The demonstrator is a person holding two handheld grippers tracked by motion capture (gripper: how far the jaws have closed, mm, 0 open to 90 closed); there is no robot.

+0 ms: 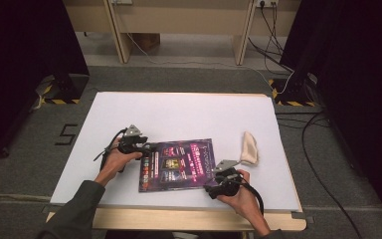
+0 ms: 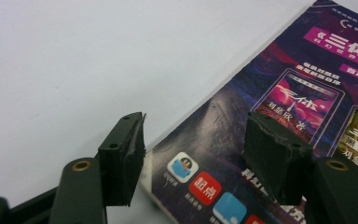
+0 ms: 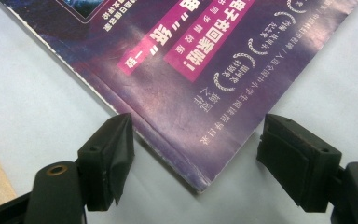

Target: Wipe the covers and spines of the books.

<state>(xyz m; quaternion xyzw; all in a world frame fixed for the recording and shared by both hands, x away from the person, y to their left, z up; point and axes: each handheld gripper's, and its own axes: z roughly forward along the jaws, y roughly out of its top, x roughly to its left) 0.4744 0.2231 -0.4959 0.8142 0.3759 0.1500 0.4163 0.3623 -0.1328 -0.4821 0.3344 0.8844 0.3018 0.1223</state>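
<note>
A purple magazine (image 1: 176,164) with pink title blocks lies flat on the white table top (image 1: 179,109). My left gripper (image 1: 146,148) is at the magazine's left edge. In the left gripper view its jaws (image 2: 196,140) stand apart: one over the white surface, the other over the cover (image 2: 270,93). My right gripper (image 1: 210,188) is at the near right corner. In the right gripper view that corner (image 3: 177,79) lies between its open jaws (image 3: 198,140), and the pads stand clear of it.
A folded beige cloth (image 1: 248,148) lies on the table just right of the magazine, beyond my right hand. The table's wooden front edge (image 1: 179,219) runs close under both forearms. Cables (image 1: 323,149) trail on the floor to the right.
</note>
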